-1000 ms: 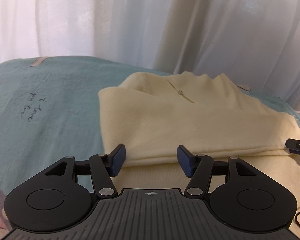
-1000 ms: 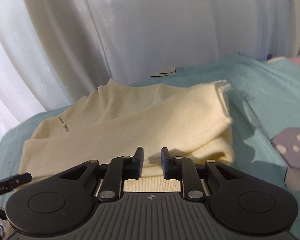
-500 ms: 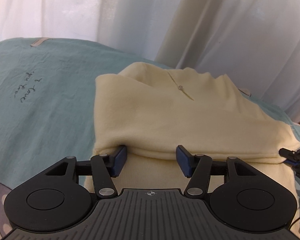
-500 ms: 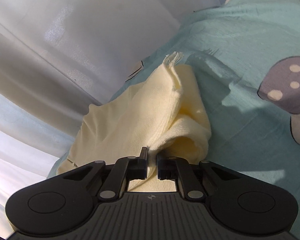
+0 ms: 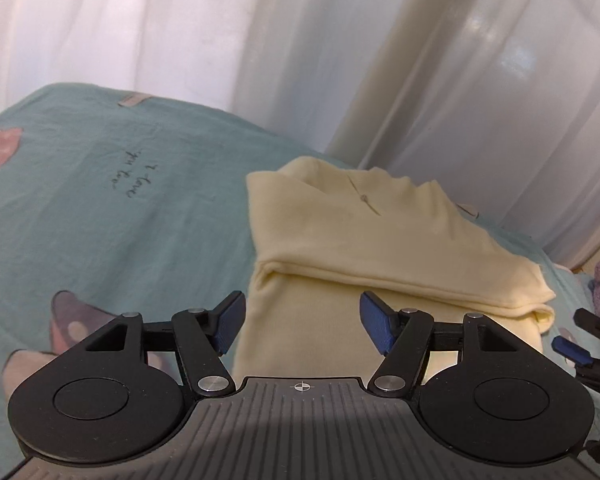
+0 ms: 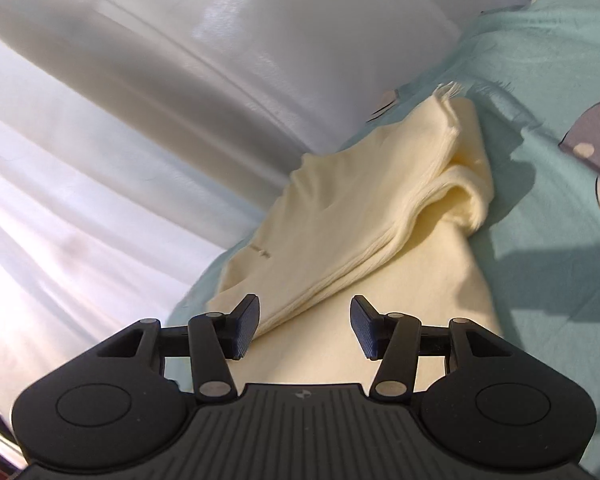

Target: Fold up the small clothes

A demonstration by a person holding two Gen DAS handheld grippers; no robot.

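Since a moment ago, right tongs point(image 6: 304, 328) are opening, releasing garment point(image 6: 380, 208).

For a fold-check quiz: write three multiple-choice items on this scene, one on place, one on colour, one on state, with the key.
1. Where does the garment lie?
A. on the teal bedsheet
B. on a wooden floor
C. in a basket

2. What colour is the garment?
A. red
B. pale yellow
C. black

3. How is the garment?
A. spread flat in one layer
B. hanging up
C. folded over itself

Key: A, the pale yellow garment rests on the teal bedsheet; B, its cloth is pale yellow in both views; C, an upper layer overlaps the lower part, and stacked edges show in the right wrist view.
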